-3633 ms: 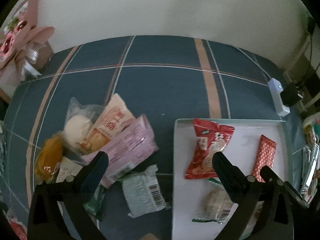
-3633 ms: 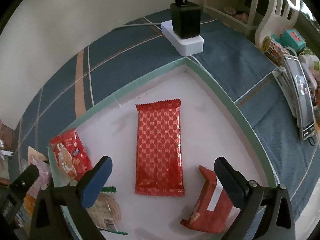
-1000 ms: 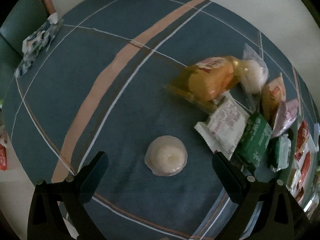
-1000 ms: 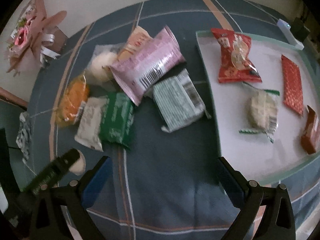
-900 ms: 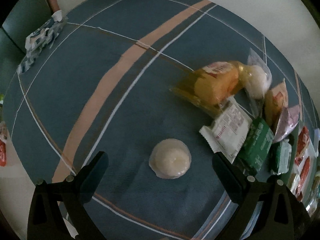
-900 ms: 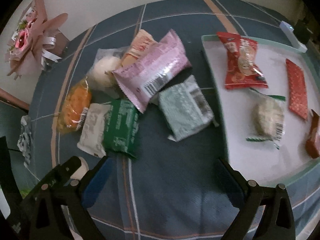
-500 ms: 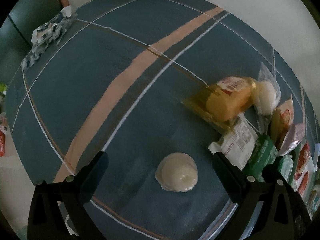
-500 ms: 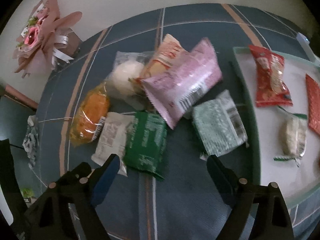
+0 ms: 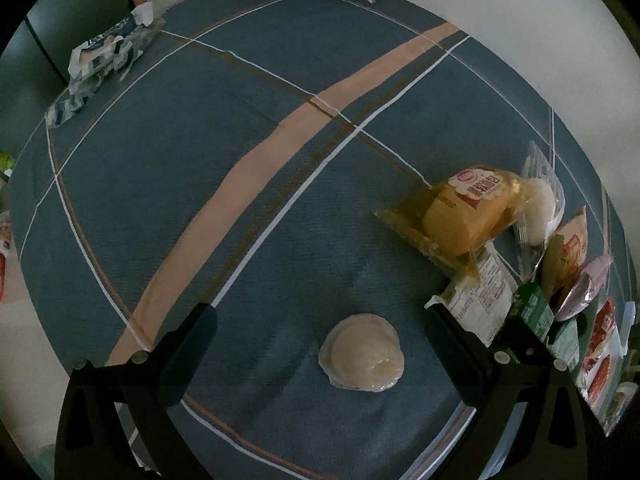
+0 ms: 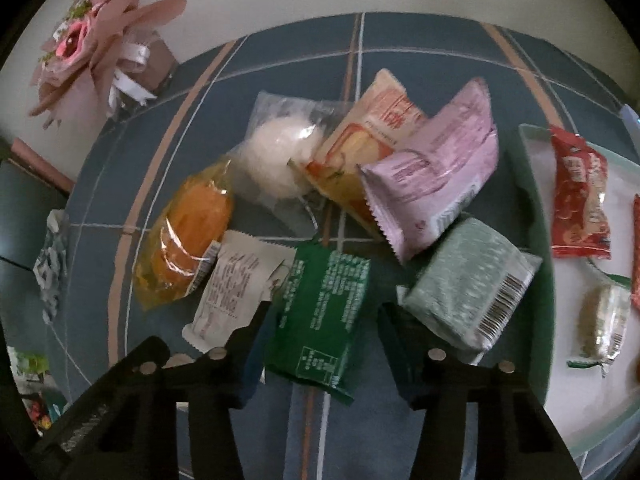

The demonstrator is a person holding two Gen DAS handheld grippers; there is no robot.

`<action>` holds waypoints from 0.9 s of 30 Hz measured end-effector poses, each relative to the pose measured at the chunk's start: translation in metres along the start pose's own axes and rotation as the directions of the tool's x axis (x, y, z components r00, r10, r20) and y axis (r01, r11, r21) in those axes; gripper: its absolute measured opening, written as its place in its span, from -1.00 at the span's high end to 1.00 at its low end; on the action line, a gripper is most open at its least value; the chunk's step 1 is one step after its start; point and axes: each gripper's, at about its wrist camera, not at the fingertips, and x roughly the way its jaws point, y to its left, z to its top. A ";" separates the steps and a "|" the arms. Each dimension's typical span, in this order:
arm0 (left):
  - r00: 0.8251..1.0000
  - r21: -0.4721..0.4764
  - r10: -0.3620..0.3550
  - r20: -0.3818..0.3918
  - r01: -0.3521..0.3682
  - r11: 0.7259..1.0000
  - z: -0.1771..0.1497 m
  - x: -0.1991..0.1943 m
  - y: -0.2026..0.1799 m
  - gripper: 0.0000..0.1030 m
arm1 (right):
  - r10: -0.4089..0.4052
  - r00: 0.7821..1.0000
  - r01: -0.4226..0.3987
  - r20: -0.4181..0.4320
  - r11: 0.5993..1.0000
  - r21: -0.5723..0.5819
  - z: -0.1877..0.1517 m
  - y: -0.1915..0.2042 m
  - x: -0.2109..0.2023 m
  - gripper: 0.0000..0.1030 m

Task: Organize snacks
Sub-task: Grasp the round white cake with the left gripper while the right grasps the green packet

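My left gripper (image 9: 320, 340) is open and hovers over a round white wrapped snack (image 9: 362, 358) that lies alone on the blue plaid cloth, between the fingers. My right gripper (image 10: 326, 328) is open, its fingers on either side of a dark green packet (image 10: 320, 316). Around the packet lie a white packet (image 10: 232, 292), an orange bun in clear wrap (image 10: 188, 232), a white ball snack (image 10: 280, 152), an orange-red packet (image 10: 372, 132), a pink packet (image 10: 436, 172) and a pale green packet (image 10: 472, 284). The white tray (image 10: 540, 184) at the right holds a red packet (image 10: 580, 204) and other snacks.
A pink paper flower bouquet (image 10: 96, 44) stands at the back left by the wall. A blue-white crumpled wrapper (image 9: 104, 60) lies at the table's far left edge. The orange bun (image 9: 460, 212) and the snack pile show at the right in the left wrist view.
My right gripper has moved left from the tray to the loose pile and closed in around the green packet, its jaws narrower. My left gripper has drifted so the white round snack sits lower between its fingers.
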 end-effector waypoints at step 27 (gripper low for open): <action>0.996 0.152 0.058 -0.066 -0.048 0.987 -0.028 0.023 -0.022 -0.60 | -0.084 0.991 0.079 -0.104 0.996 -0.047 -0.041 -0.008 0.004 0.18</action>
